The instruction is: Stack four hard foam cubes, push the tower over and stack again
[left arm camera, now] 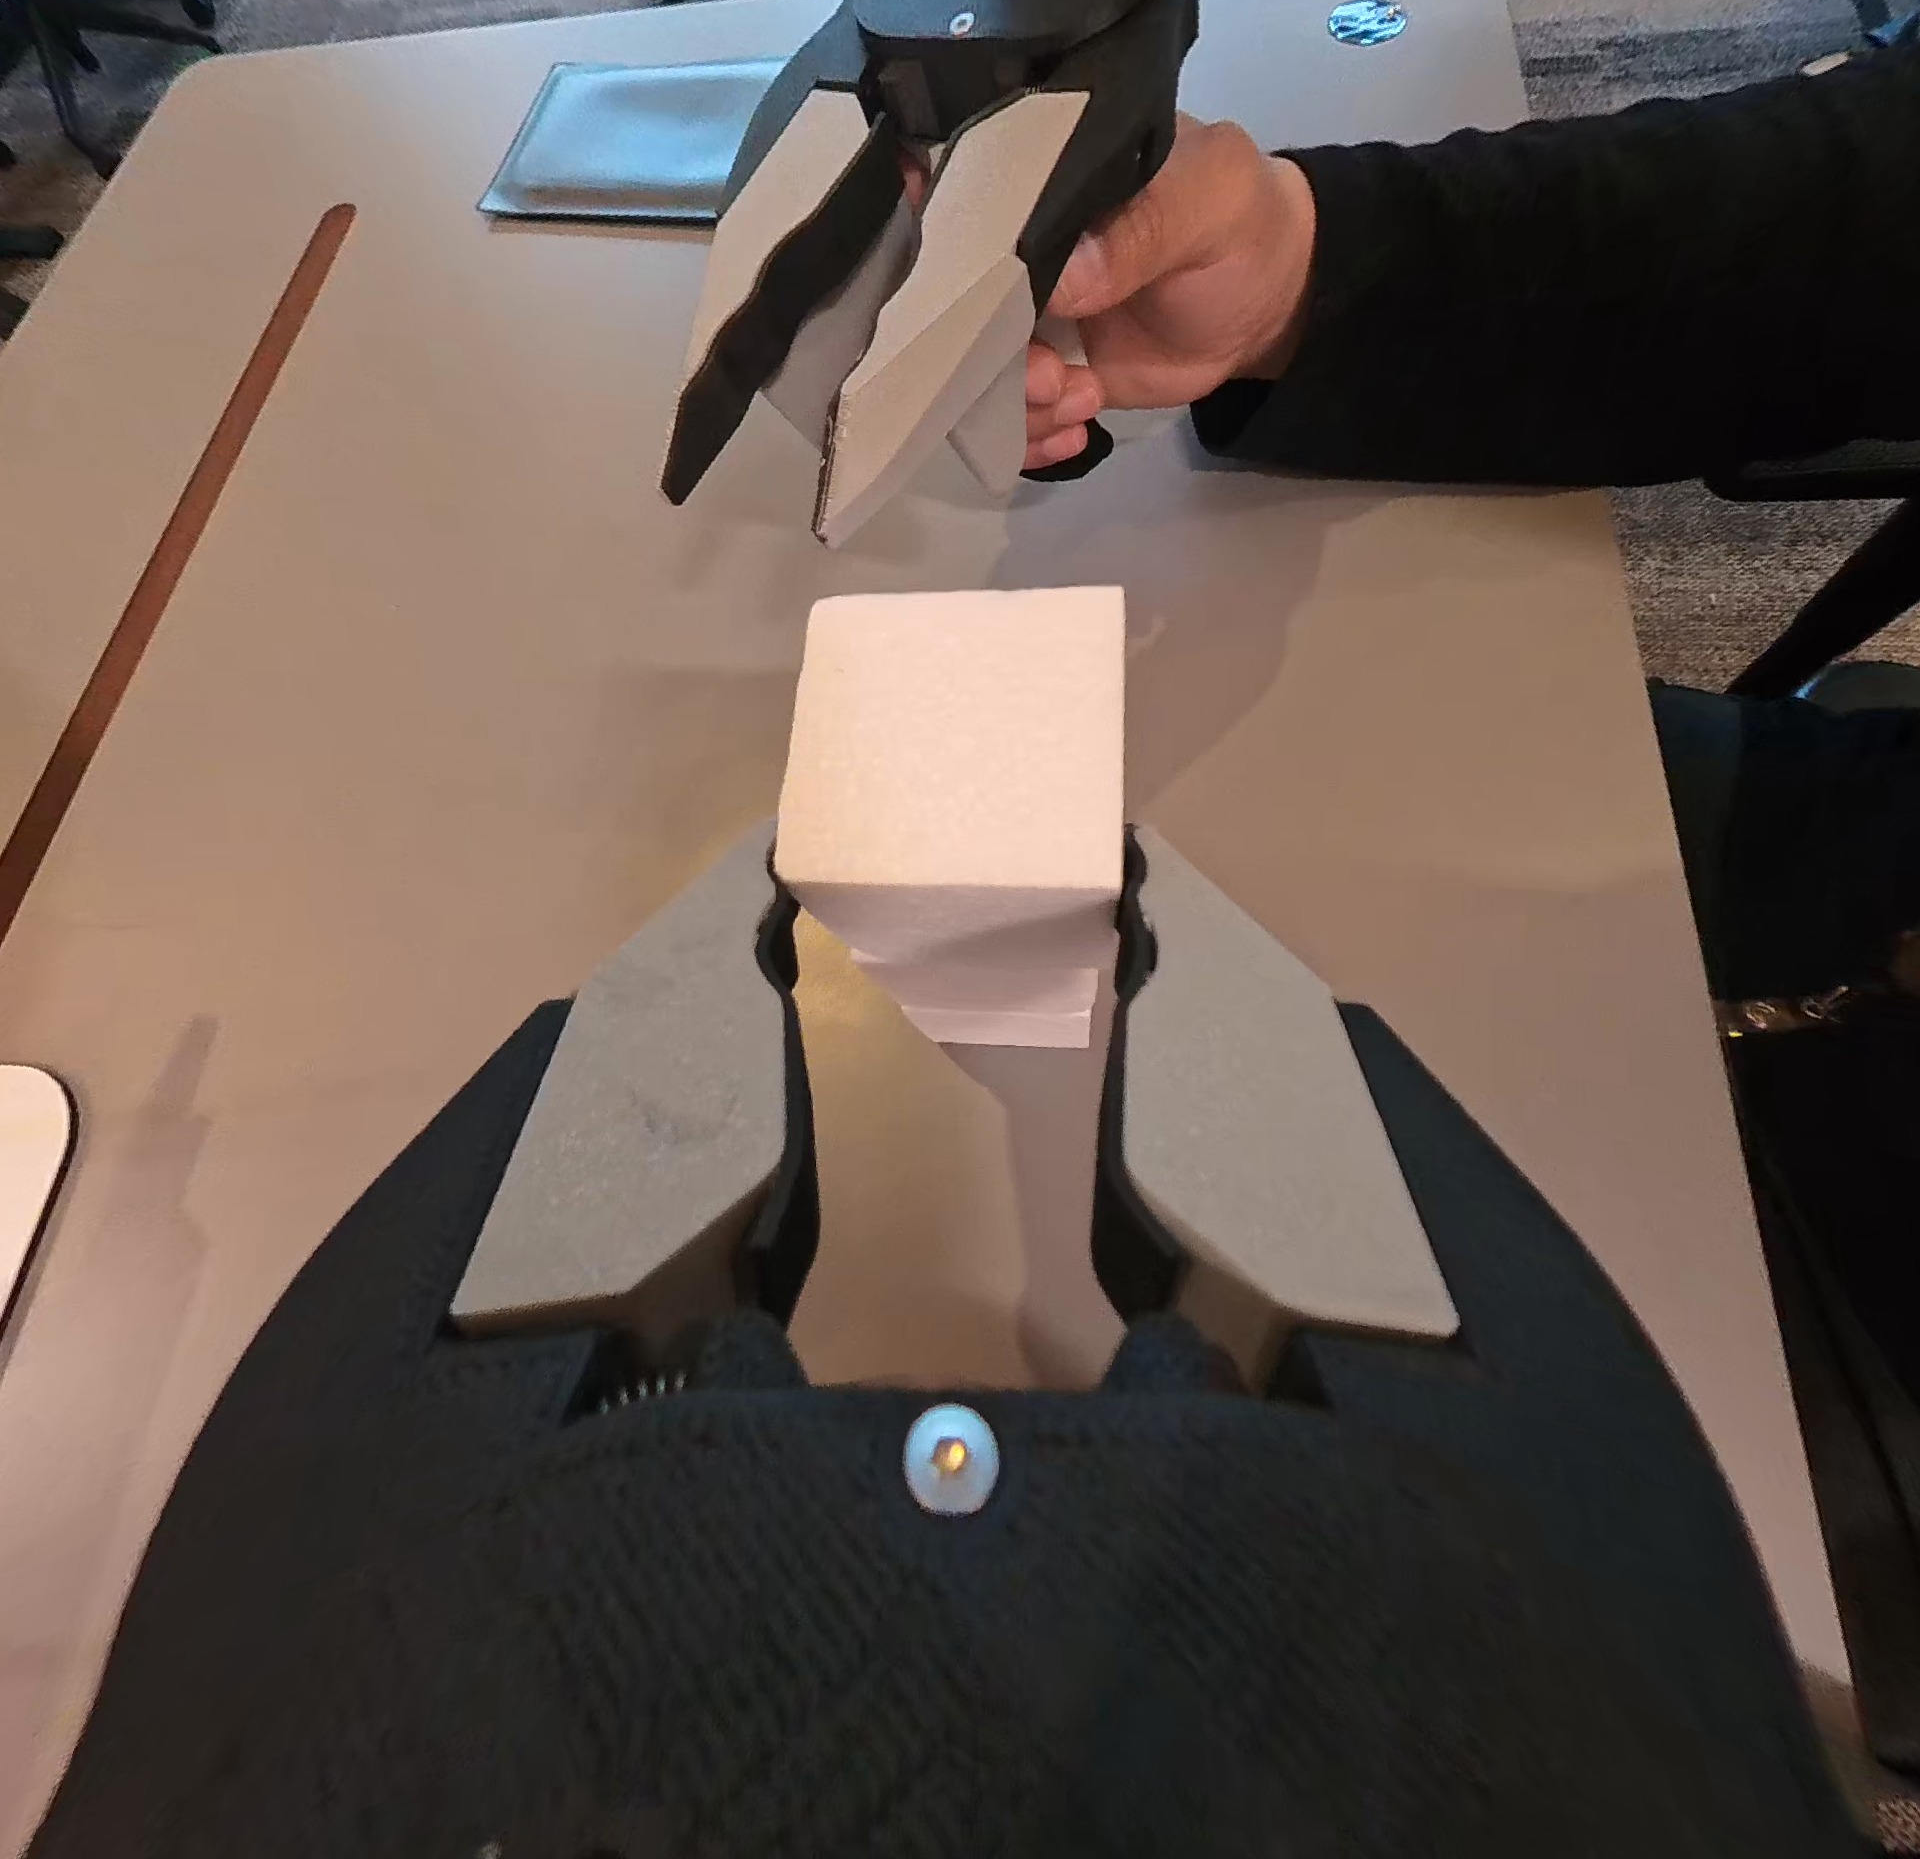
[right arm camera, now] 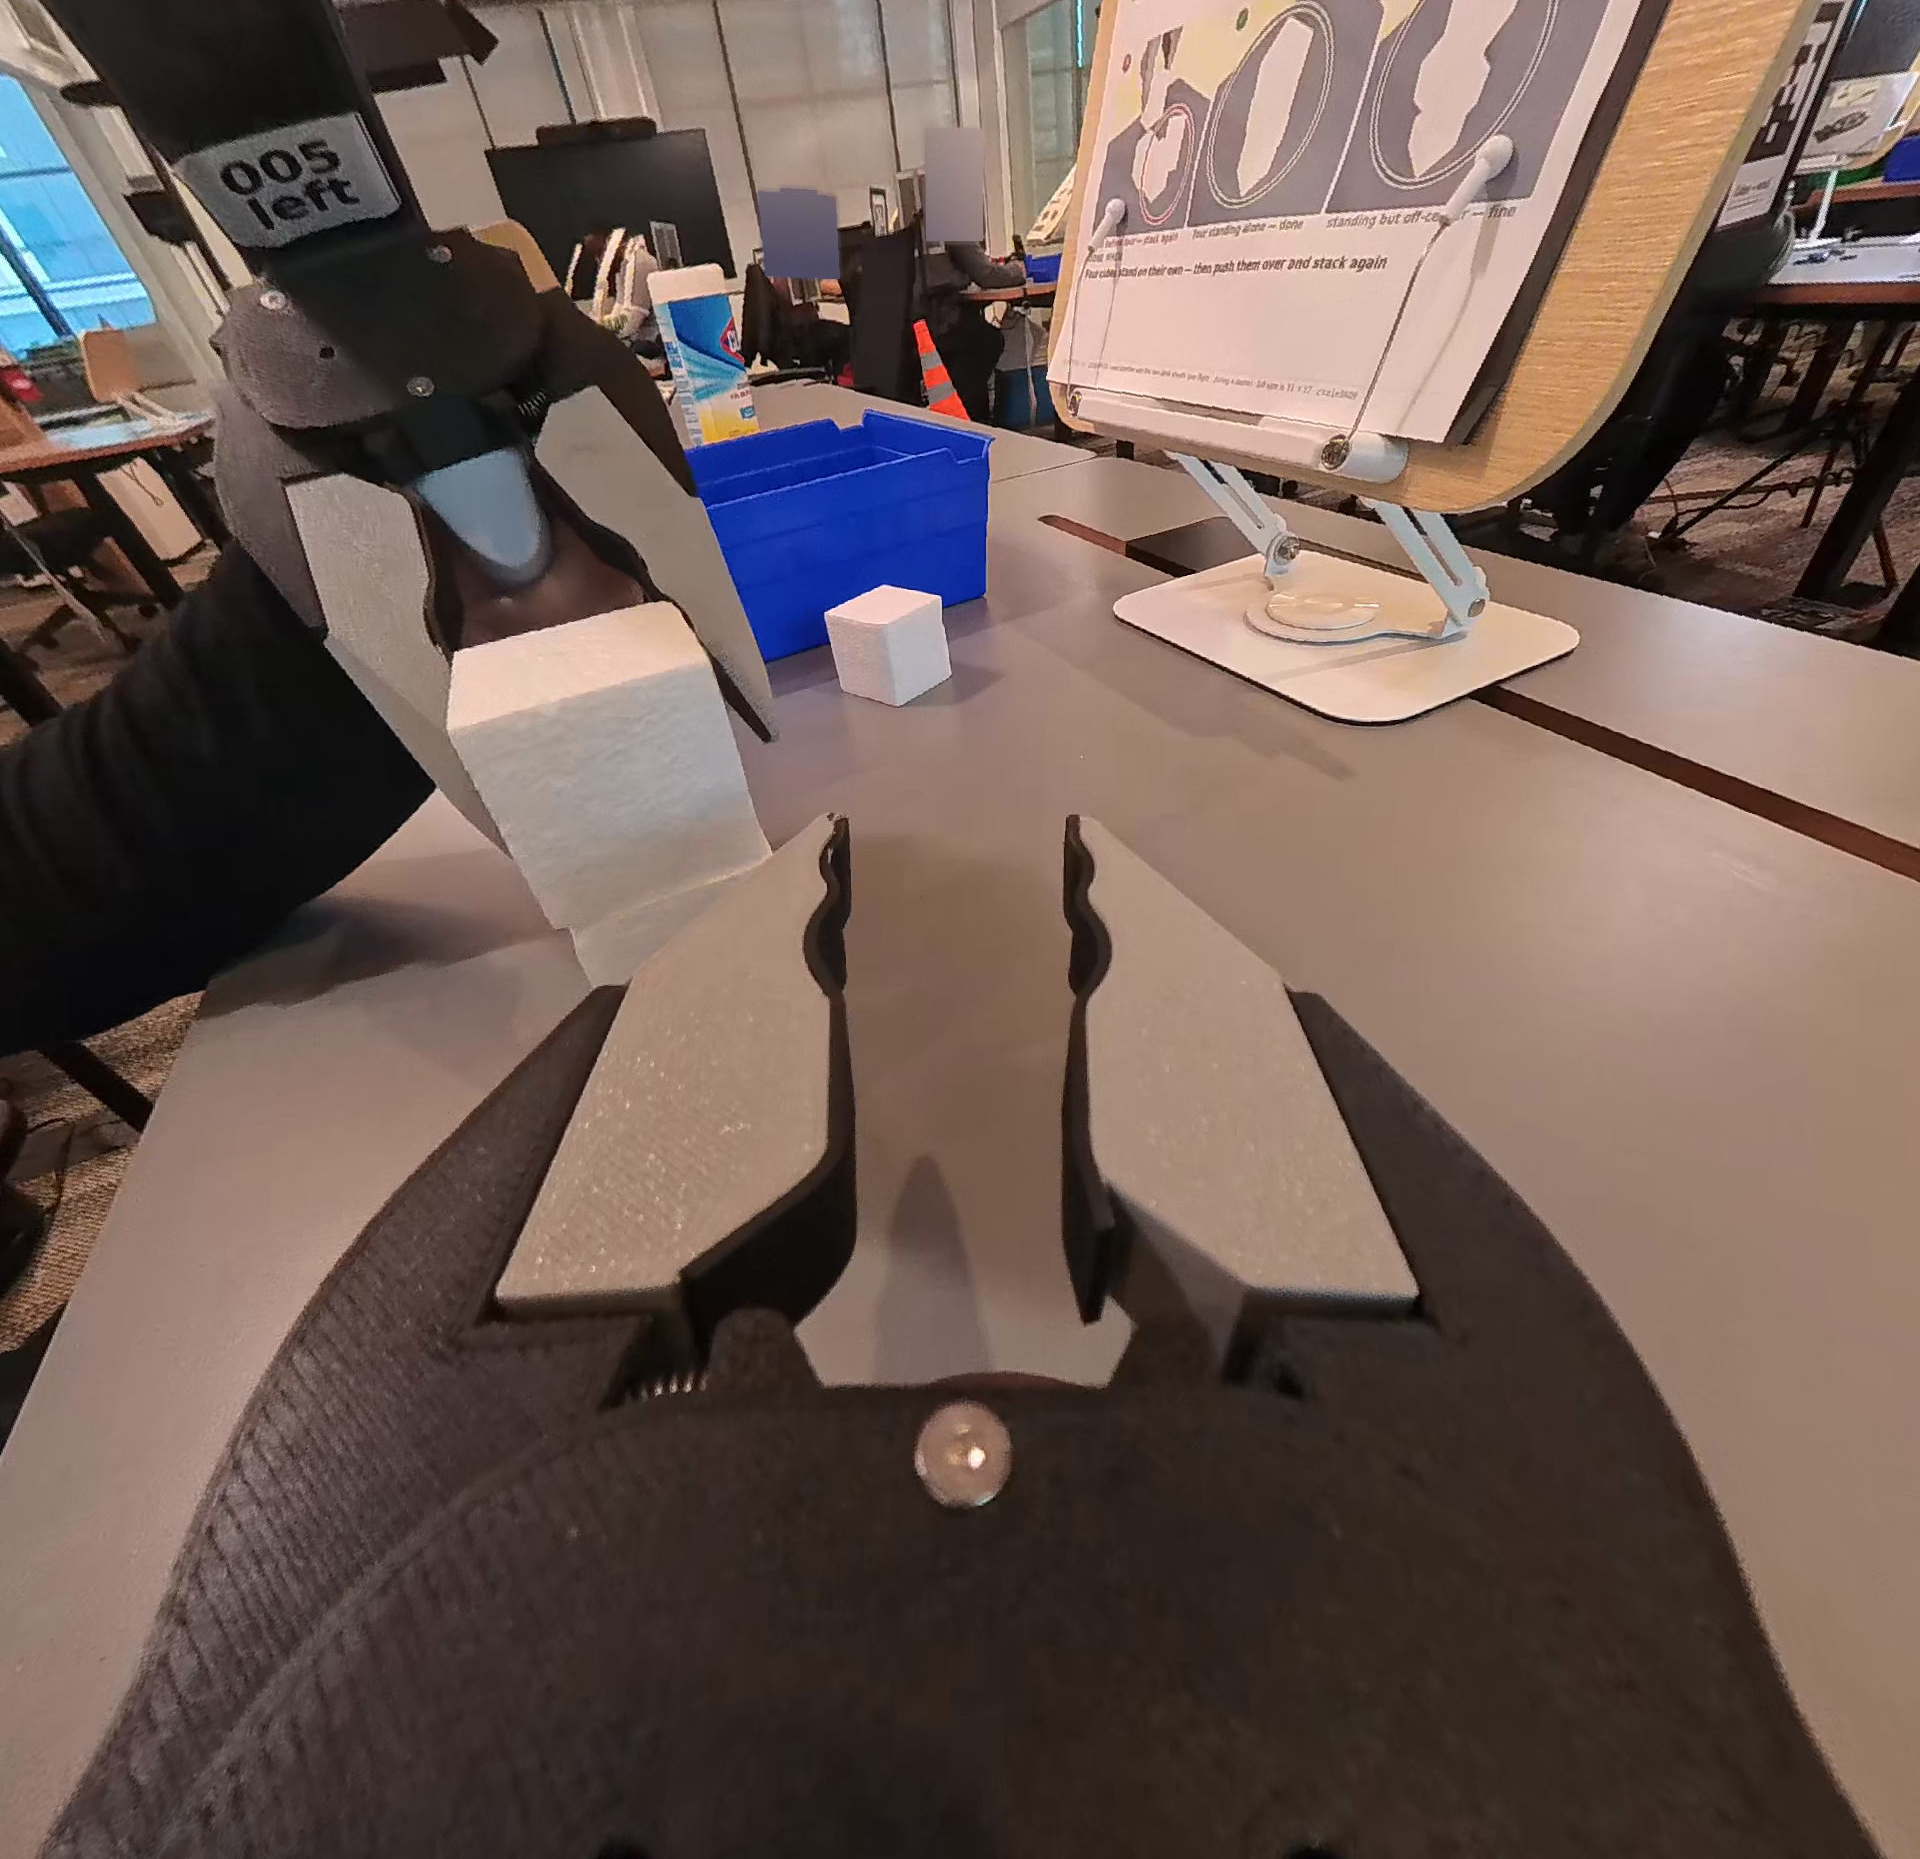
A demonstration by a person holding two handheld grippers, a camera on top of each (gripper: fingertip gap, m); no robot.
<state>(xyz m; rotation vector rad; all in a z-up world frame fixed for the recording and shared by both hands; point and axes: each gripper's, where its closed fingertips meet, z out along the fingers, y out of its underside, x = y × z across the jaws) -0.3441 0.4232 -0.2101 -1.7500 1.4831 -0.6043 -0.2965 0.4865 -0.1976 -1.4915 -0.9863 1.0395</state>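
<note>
In the left wrist view my left gripper [left arm camera: 953,853] is shut on the top white foam cube [left arm camera: 951,749], with a finger on each side. This cube sits on a stack of other white cubes [left arm camera: 1003,999], which show only as slivers below it. The right wrist view shows the same left gripper [right arm camera: 634,791] on that cube [right arm camera: 592,739], above a lower cube [right arm camera: 623,942]. One loose cube [right arm camera: 888,646] stands farther back on the table. My right gripper [right arm camera: 953,833] is open and empty. In the left wrist view it [left arm camera: 753,510] hovers just beyond the stack.
A blue bin [right arm camera: 862,531] stands behind the loose cube, with a wipes canister [right arm camera: 696,355] behind it. A document stand [right arm camera: 1351,646] holding a printed sheet is at the right. A dark mat [left arm camera: 634,136] lies at the table's far side. A dark groove [left arm camera: 177,552] runs along the table.
</note>
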